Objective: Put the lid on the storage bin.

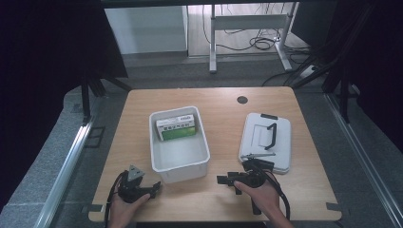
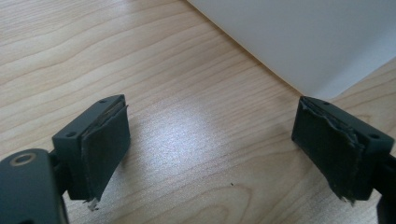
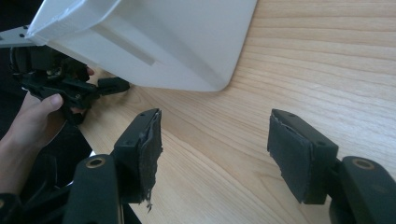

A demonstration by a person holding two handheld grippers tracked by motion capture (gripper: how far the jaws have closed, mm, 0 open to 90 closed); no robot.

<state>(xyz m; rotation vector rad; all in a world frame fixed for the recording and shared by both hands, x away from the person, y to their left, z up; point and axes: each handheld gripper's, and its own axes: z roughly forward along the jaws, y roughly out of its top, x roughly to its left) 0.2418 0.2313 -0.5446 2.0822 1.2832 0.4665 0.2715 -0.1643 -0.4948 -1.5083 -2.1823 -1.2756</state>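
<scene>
A white plastic bin (image 1: 179, 159) stands in the middle of the wooden table (image 1: 223, 109), with a green and white box (image 1: 177, 128) lying at its far end. Its grey-white lid (image 1: 264, 142), with a black handle, lies flat to the right. My left gripper (image 1: 156, 186) rests near the front edge, left of the bin, pointing right; its jaws stand open over bare wood, its pads (image 2: 105, 149) apart with nothing between them, the bin's wall (image 2: 299, 37) just ahead. My right gripper (image 1: 223, 181) lies front right of the bin, pointing left, open and empty, its pads (image 3: 292, 156) wide apart before the bin's corner (image 3: 187, 51).
A small dark round hole (image 1: 242, 99) sits in the table near its far edge. Beyond the table stand a white desk frame (image 1: 247, 28) and loose cables (image 1: 261, 43) on the floor. Metal rails (image 1: 66, 166) run along both sides. In the right gripper view a hand (image 3: 32, 119) holds the left gripper.
</scene>
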